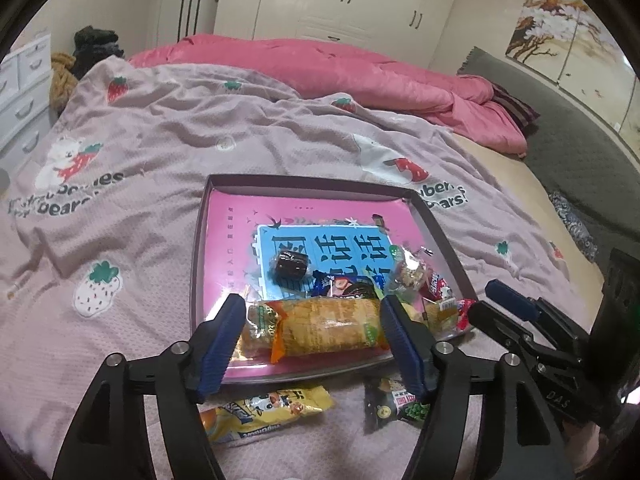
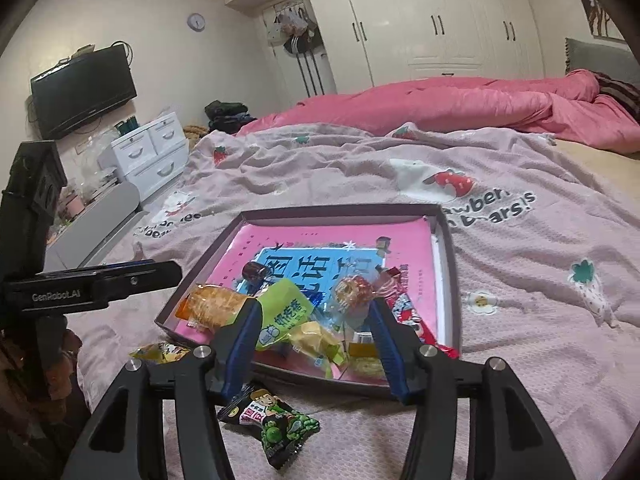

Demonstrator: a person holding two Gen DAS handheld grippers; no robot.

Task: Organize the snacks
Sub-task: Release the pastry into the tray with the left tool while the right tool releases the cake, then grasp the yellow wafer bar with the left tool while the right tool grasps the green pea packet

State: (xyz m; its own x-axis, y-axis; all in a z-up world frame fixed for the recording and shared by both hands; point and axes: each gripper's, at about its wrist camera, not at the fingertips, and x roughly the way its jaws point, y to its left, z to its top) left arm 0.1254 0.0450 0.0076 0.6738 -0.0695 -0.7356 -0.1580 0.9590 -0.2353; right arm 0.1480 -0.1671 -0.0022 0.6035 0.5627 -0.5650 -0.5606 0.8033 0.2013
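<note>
A shallow dark-rimmed box [image 1: 304, 178] [image 2: 340, 210] with a pink printed bottom lies on the bed. It holds a dark round sweet [image 1: 290, 264] [image 2: 254, 272] and several wrapped snacks piled at its near edge. A long orange-wrapped snack [image 1: 320, 328] [image 2: 216, 308] rests inside that edge. My left gripper [image 1: 313, 302] [image 2: 168, 274] is open, its fingers astride the snack without pressing it. My right gripper [image 2: 314, 304] [image 1: 482, 300] is open over the box's near right corner, above a green packet [image 2: 284, 312]. A yellow packet [image 1: 268, 412] [image 2: 160, 354] and a black-and-green packet [image 1: 394, 400] [image 2: 272, 428] lie on the bedspread.
The box sits on a mauve strawberry-print bedspread [image 1: 180, 140]. A pink quilt [image 1: 360, 72] is bunched at the far side. White drawers [image 2: 152, 152] and a wall television [image 2: 84, 88] are at the left, and a white wardrobe [image 2: 432, 20] stands behind.
</note>
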